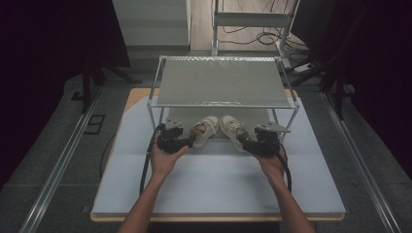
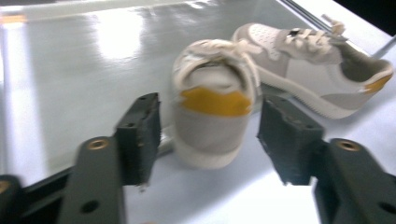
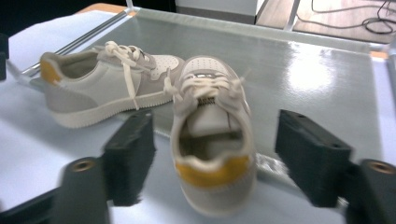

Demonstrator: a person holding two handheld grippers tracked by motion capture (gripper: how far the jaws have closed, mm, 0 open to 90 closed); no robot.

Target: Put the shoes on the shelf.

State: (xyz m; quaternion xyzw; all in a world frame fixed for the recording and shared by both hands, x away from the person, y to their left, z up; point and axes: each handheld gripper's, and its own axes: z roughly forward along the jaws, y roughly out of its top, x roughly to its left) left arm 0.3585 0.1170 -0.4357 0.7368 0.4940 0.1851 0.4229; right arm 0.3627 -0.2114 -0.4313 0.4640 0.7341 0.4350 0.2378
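- The left hand-held gripper sits left of centre on the counter, just in front of the wire shelf rack that stands toward the far edge.
- The left sneaker lies straight ahead of it, heel toward the gripper and toe running away under the rack, angled a little toward its partner. In the left gripper view the yellow-patched heel stands between the jaws, which are spread wider than the heel with a gap on either side. The gripper is released and holds nothing.
- The right sneaker lies just beside the left one, toes close together and heels splayed apart, so each hand is nearer its own shoe.
- The right hand-held gripper faces this shoe's heel the same way, along its long axis. Its jaws stand wide to either side of the heel without touching: also released and empty.
- Judging by this, closing each pair of jaws on its heel looks like the next move.
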